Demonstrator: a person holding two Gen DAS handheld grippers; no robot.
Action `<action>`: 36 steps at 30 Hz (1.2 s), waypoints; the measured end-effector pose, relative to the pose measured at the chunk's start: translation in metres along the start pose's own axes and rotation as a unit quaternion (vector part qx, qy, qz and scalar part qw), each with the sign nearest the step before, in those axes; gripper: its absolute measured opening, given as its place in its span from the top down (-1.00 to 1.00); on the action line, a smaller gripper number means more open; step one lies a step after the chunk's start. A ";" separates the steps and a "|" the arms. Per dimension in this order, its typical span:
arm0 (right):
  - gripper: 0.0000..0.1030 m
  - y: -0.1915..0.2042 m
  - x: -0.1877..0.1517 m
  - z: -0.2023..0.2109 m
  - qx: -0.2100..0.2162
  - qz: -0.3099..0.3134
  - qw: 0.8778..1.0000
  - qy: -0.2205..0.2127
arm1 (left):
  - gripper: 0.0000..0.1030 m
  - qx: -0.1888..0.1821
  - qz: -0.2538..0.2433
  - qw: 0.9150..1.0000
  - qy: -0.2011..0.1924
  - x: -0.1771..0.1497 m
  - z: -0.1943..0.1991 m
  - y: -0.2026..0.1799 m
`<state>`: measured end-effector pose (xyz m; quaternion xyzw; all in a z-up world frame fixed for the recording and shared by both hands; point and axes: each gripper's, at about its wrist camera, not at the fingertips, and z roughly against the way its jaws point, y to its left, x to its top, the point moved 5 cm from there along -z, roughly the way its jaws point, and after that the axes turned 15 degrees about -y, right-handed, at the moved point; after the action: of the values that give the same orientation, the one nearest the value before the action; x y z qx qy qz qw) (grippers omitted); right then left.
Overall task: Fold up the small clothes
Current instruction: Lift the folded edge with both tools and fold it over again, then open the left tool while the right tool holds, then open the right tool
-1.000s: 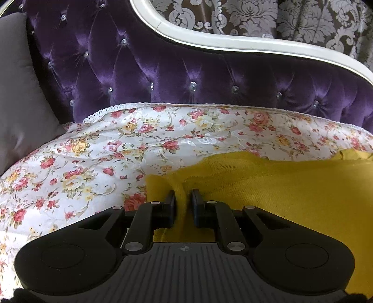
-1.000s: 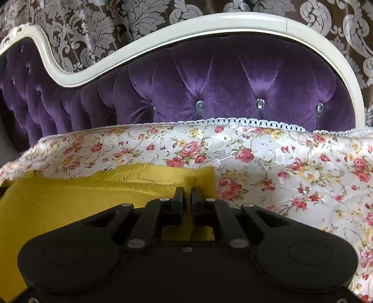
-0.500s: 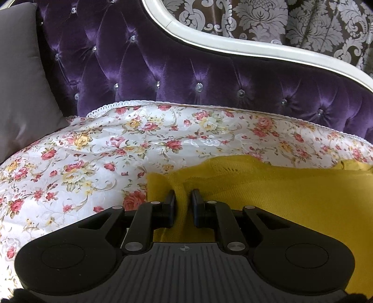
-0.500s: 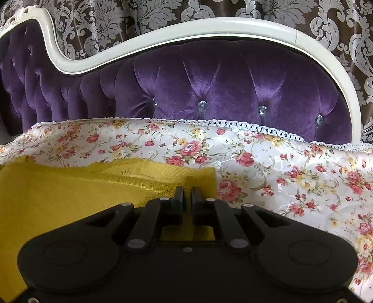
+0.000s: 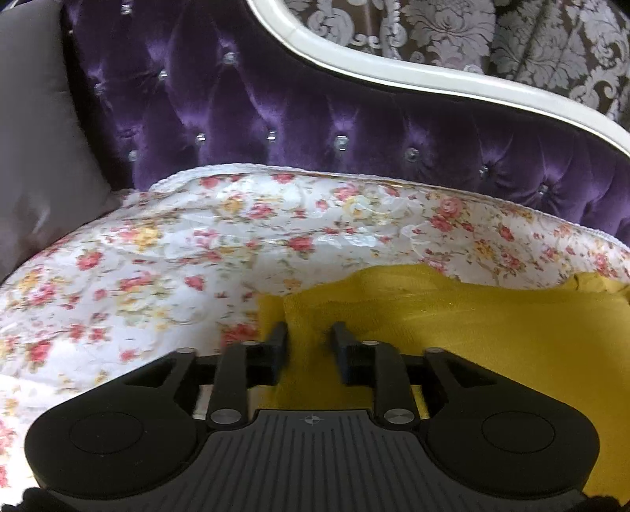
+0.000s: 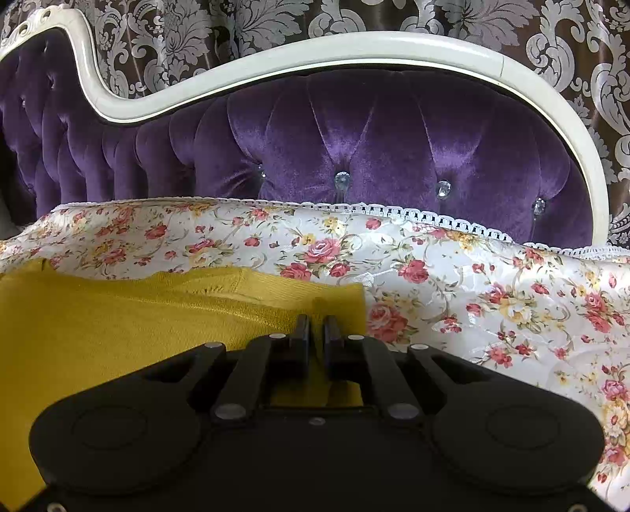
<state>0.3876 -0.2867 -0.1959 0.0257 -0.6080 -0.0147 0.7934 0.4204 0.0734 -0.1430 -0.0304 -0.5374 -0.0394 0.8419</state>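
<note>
Nearest the left wrist camera, the left gripper (image 5: 308, 330) points down over the left end of a mustard-yellow knitted garment (image 5: 472, 334); its jaws have just been opening and now stand a little apart, with a ridge of the yellow knit still rising between them; the fingers (image 5: 278, 338) flank that ridge rather than squeeze it, so the cloth lies loose in the gap. Close to the right wrist camera, the right gripper (image 6: 316, 323) has its jaws drawn almost together, pinching a thin pleat of the same garment (image 6: 138, 327) near its right corner; the yellow fabric shows in the narrow slot between the pads and runs back under the tool.

Beyond both grippers the garment lies spread flat across a white bedspread (image 5: 165, 252) printed with pink and yellow roses; from the left view it stretches off to the right edge of the picture, and from the right view it stretches off to the left edge; its far hem is folded over into a doubled band just past the right gripper. Further back the bedspread ends in a white lace edging (image 6: 433, 216); behind that rises a tufted purple velvet headboard (image 6: 393, 138) studded with crystal buttons and framed in cream wood; a grey cushion (image 5: 35, 138) leans against it at the far left, and a brown damask curtain (image 6: 275, 19) hangs behind everything.
</note>
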 end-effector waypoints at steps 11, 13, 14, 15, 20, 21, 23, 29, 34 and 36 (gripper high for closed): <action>0.78 -0.001 0.002 -0.001 0.003 -0.007 1.000 0.000 | 0.30 0.016 0.030 0.999 -0.025 0.042 0.063 0.023; 0.78 0.000 0.002 -0.001 0.004 -0.008 1.000 0.000 | 0.22 0.002 0.031 0.999 -0.033 0.047 0.080 0.016; 0.78 0.000 0.002 -0.001 0.004 -0.009 1.000 0.000 | 0.21 -0.005 0.029 0.999 -0.037 0.047 0.088 0.011; 0.78 0.000 0.002 -0.001 0.003 -0.009 1.000 0.001 | 0.21 -0.011 0.027 0.999 -0.040 0.047 0.097 0.007; 0.78 0.000 0.002 -0.001 0.003 -0.009 1.000 0.001 | 0.20 -0.031 0.031 0.999 -0.028 0.029 0.128 -0.012; 0.78 -0.001 0.002 -0.001 0.003 -0.008 1.000 0.001 | 0.20 -0.033 0.034 0.999 -0.024 0.025 0.133 -0.014; 0.78 0.000 0.002 -0.001 0.002 -0.007 1.000 0.000 | 0.19 -0.040 0.035 0.998 -0.020 0.016 0.142 -0.019; 0.77 0.000 0.003 0.000 0.002 -0.008 1.000 0.001 | 0.19 -0.046 0.014 0.999 -0.007 0.001 0.158 -0.026; 0.77 0.000 0.003 0.000 0.003 -0.009 1.000 0.000 | 0.19 -0.025 0.020 0.999 -0.008 -0.002 0.171 -0.007; 0.77 0.000 0.003 0.000 0.003 -0.010 1.000 0.000 | 0.18 -0.015 0.036 0.999 -0.003 -0.005 0.176 0.004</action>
<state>0.3886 -0.2871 -0.1935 0.0339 -0.6077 -0.0209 0.7931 0.2597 0.0939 -0.0739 -0.0626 -0.5380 -0.0169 0.8404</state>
